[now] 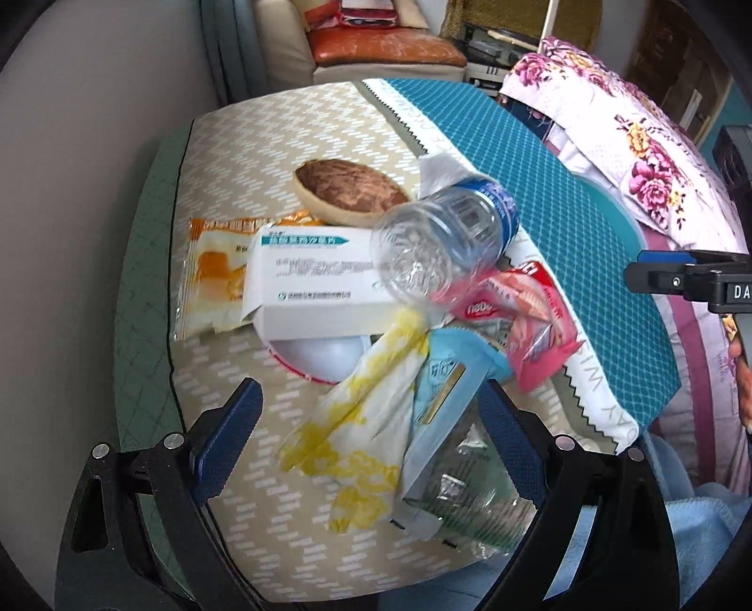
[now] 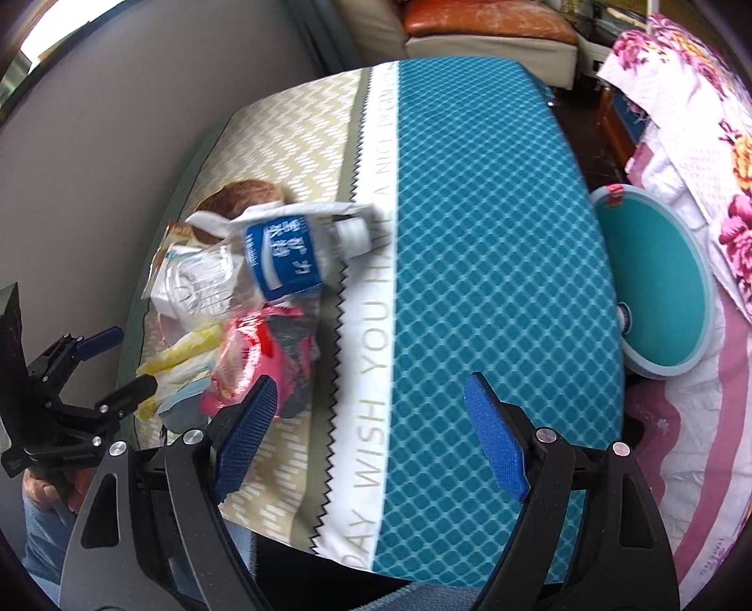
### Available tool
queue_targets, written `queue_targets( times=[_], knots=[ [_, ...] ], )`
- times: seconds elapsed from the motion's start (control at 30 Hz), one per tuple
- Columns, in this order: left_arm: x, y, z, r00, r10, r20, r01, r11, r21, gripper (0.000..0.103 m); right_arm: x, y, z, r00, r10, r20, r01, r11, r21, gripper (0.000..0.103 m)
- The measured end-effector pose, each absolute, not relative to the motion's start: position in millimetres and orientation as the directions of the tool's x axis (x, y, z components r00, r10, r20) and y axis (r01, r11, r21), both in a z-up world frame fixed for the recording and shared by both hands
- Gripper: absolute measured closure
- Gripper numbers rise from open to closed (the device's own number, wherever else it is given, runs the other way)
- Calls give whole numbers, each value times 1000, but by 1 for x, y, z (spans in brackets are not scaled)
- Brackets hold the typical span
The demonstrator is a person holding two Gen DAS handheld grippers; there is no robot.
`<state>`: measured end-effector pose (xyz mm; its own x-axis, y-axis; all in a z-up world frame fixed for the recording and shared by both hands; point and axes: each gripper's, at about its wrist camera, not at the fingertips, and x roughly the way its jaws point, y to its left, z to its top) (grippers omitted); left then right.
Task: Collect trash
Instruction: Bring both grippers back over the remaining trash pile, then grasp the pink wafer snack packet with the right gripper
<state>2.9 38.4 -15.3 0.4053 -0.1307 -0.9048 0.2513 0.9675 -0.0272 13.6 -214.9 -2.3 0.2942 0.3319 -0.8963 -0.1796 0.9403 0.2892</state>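
The left tongs [image 1: 371, 423] point steeply down over the heap of trash, their blue pads spread wide with nothing clamped; a yellow-printed tissue [image 1: 357, 437] and a pale blue wrapper [image 1: 442, 380] lie between the pads on the cloth, though whether either pad touches them cannot be told. In the right wrist view the same tongs show at the far left, with a hand [image 2: 47, 489] below them.

The trash sits piled on the beige, zigzag-patterned half of the worktop [image 1: 244, 155]. From the left: an orange bread wrapper [image 1: 211, 277], a white medicine box [image 1: 310, 277] lying partly over it, a brown-topped bun [image 1: 350, 190] behind the box, a white round lid [image 1: 319, 357] showing under the box, then a clear plastic bottle [image 1: 446, 235] with a blue label lying on its side on top of the pile, and red and pink snack packets [image 1: 531, 319] at the right edge of the heap, by the white lettered band of the cloth.

The right tongs [image 2: 371, 423] also tilt steeply down, jaws wide apart and empty, above the lettered band and the teal diamond-patterned half of the cloth [image 2: 493, 235], just right of the pile.

Further right, a round teal tray [image 2: 658, 282] leans beside the worktop against a floral quilt [image 2: 695, 94]. Behind stands a cream sofa with an orange cushion [image 2: 489, 23], and a grey wall [image 2: 117, 94] runs along the left.
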Motion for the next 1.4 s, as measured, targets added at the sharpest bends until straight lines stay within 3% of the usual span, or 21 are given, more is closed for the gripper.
queue_targets(
  times=[0.43,0.77,1.13,1.4],
  knots=[
    [-15,87,-31,387,-163,-907,174,979,-102,10,32,-147,-36,168,379,-910,-234,912,336,25],
    [-22,63,-21,394,-199,-897,252,962,-102,10,35,-155,-51,125,474,-871,-164,876,453,25],
    [-17,55,-27,371,-197,-908,279,956,-93,10,35,-156,-33,138,493,-859,-179,865,468,25],
    [-15,51,-30,360,-218,-907,291,950,-113,10,41,-141,-42,124,419,-899,-204,898,390,25]
  ],
)
